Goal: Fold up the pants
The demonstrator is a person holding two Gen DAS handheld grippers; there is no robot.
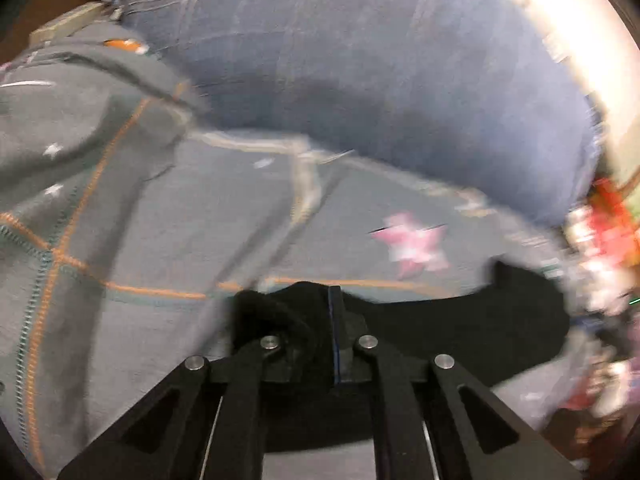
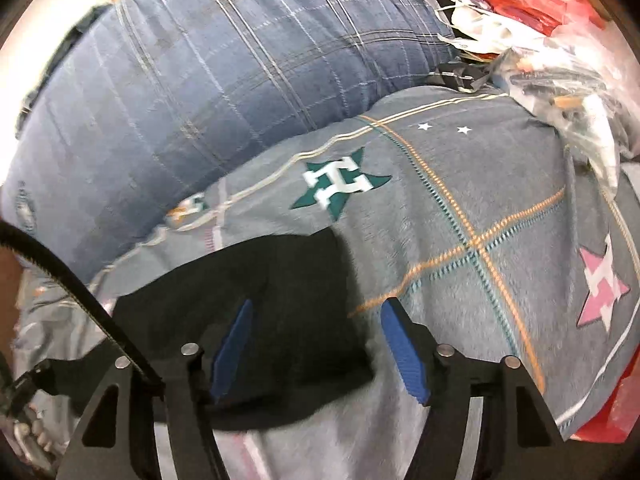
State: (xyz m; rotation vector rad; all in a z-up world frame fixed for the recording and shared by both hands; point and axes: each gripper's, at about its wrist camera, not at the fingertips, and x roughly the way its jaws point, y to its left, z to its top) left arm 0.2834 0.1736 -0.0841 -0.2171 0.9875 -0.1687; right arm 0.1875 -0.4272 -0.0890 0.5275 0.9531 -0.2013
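The black pants [image 1: 460, 328] lie on a grey bedspread [image 1: 160, 220]. In the left wrist view my left gripper [image 1: 334, 296] is shut, with a bunch of the black cloth pinched at its tips and folded over the left finger [image 1: 276, 316]. In the right wrist view the pants [image 2: 260, 280] lie flat under my right gripper [image 2: 319, 306]. That gripper is open, its blue pads [image 2: 404, 352] stand wide apart and touch no cloth. The right edge of the pants runs between the two fingers.
The grey bedspread [image 2: 480, 208] has orange stitched lines, a green star [image 2: 340, 188] and a pink star [image 2: 600, 288]. A blue plaid pillow [image 2: 200, 80] lies behind it. Plastic bags and clutter [image 2: 540, 20] pile at the far right. A black cable [image 2: 72, 280] crosses the lower left.
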